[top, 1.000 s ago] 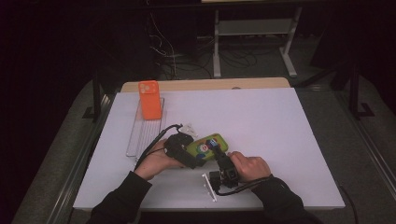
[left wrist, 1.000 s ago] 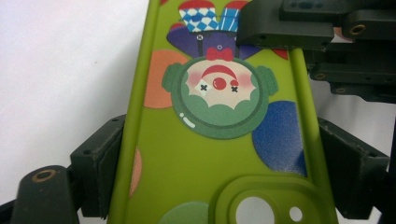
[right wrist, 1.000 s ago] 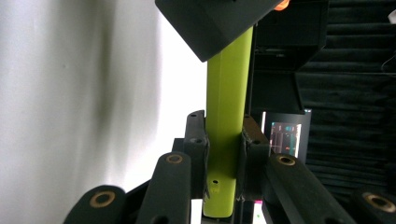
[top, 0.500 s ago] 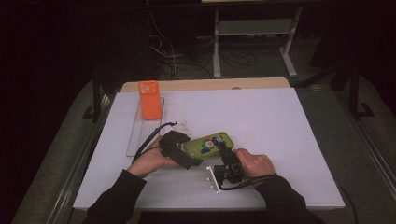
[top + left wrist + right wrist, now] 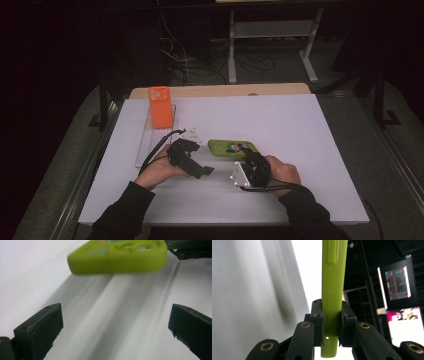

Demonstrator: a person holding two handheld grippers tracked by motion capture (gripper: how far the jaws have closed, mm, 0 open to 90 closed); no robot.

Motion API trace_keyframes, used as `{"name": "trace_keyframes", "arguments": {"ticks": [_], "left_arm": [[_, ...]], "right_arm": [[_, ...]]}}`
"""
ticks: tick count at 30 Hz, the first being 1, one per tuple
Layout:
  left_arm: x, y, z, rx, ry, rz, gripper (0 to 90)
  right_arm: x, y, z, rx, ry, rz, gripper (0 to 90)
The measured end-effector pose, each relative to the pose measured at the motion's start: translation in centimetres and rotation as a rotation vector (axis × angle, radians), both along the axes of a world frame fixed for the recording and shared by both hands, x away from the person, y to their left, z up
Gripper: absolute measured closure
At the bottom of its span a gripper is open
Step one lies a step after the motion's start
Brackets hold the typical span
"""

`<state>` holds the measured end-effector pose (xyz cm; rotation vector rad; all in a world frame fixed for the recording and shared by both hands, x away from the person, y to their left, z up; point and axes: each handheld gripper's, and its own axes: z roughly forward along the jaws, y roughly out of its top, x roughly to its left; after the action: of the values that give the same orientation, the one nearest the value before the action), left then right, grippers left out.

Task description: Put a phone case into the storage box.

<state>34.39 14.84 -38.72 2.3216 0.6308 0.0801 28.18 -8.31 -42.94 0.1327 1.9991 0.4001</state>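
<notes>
A lime-green phone case point(image 5: 231, 148) with a printed picture sits in mid-table, just above the white surface. My right gripper point(image 5: 251, 159) is shut on its near right end. In the right gripper view the case point(image 5: 334, 270) stands edge-on, pinched between the two pads of the right gripper point(image 5: 331, 312). My left gripper point(image 5: 206, 171) is left of the case and apart from it. Its jaws have just opened wide, with nothing between them. In the left gripper view, the case point(image 5: 117, 257) hangs beyond the open left gripper point(image 5: 116, 315).
An orange phone case point(image 5: 160, 106) stands upright at the far end of a clear tray point(image 5: 149, 145) on the left. A small white piece point(image 5: 191, 134) lies beside the tray. The white table top point(image 5: 310, 130) stretches right; dark floor and a desk frame lie beyond.
The left gripper has opened, let go of the green case and drawn back to the left. The right gripper has carried the case a little to the right.
</notes>
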Motion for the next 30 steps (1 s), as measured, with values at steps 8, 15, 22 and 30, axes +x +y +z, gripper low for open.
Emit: {"name": "trace_keyframes", "arguments": {"ticks": [8,15,22,30], "left_arm": [[0.0,-0.1,-0.2,-0.001,-0.006,0.004,0.0],[0.3,0.1,-0.2,0.015,-0.013,0.001,0.0],[0.2,0.1,-0.1,0.021,-0.026,-0.01,0.0],[0.1,0.0,-0.1,0.004,-0.018,0.015,0.0]], "right_arm": [[0.4,-0.7,0.6,0.192,0.144,-0.06,75.6],[1.0,-1.5,1.1,0.32,0.242,-0.098,75.6],[1.3,-2.0,1.5,0.455,0.359,-0.135,75.6],[1.7,-2.5,2.0,0.562,0.44,-0.155,75.6]]}}
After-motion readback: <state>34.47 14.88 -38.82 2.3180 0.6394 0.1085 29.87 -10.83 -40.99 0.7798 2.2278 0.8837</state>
